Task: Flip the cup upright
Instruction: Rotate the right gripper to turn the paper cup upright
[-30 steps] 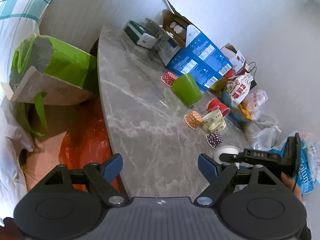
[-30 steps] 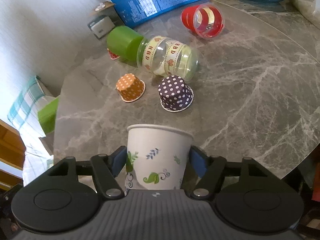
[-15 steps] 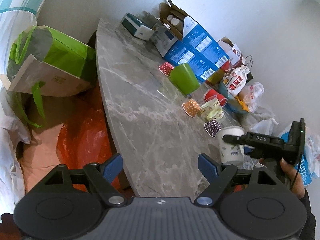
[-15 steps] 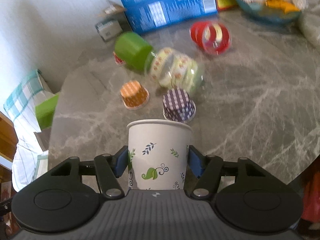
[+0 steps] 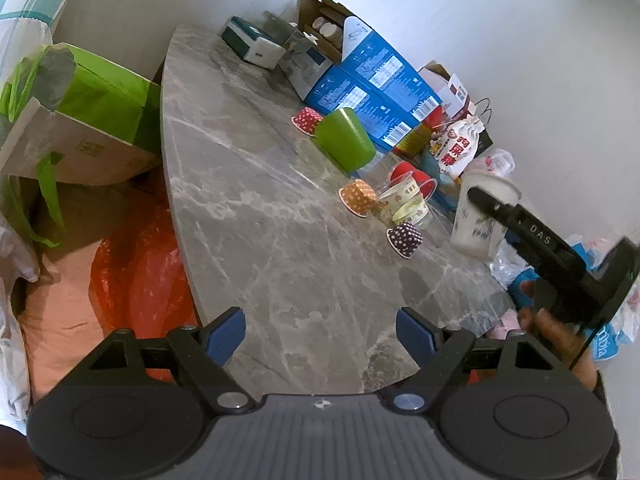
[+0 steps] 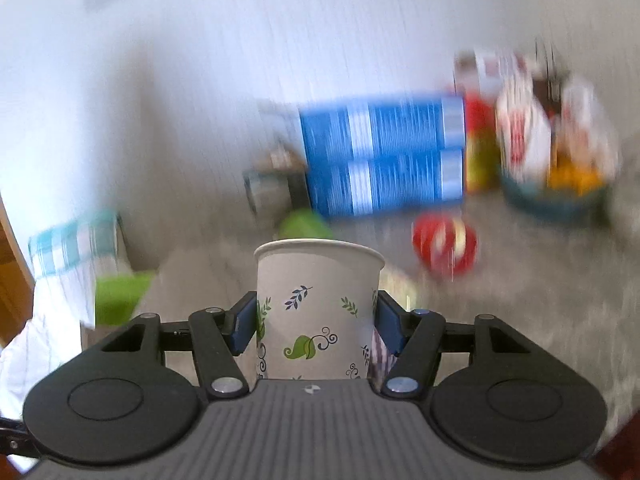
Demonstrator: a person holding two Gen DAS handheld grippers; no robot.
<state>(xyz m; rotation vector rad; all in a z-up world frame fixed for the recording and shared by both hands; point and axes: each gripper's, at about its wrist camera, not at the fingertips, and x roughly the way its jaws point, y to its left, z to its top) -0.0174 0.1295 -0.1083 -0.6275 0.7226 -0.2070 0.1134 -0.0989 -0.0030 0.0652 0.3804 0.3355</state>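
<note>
My right gripper (image 6: 316,326) is shut on a white paper cup (image 6: 316,304) with leaf prints, rim up, the blue pads pressing its sides. In the left wrist view the same cup (image 5: 478,216) hangs tilted above the table's right part, held by the right gripper (image 5: 496,210). My left gripper (image 5: 320,334) is open and empty over the near edge of the grey marble table (image 5: 248,184). The right wrist view is blurred by motion.
A green cup (image 5: 347,144), a clear HBD cup (image 5: 404,200) and a red cup (image 5: 412,178) lie on their sides. Red (image 5: 306,120), orange (image 5: 358,197) and purple (image 5: 405,238) dotted paper cups sit nearby. Blue boxes (image 5: 372,84) and snack bags (image 5: 456,152) line the wall. A green bag (image 5: 80,116) stands left.
The right gripper has lifted the paper cup off the table and swung upward, tilting the view toward the wall. The left gripper has drawn back slightly and stays open.
</note>
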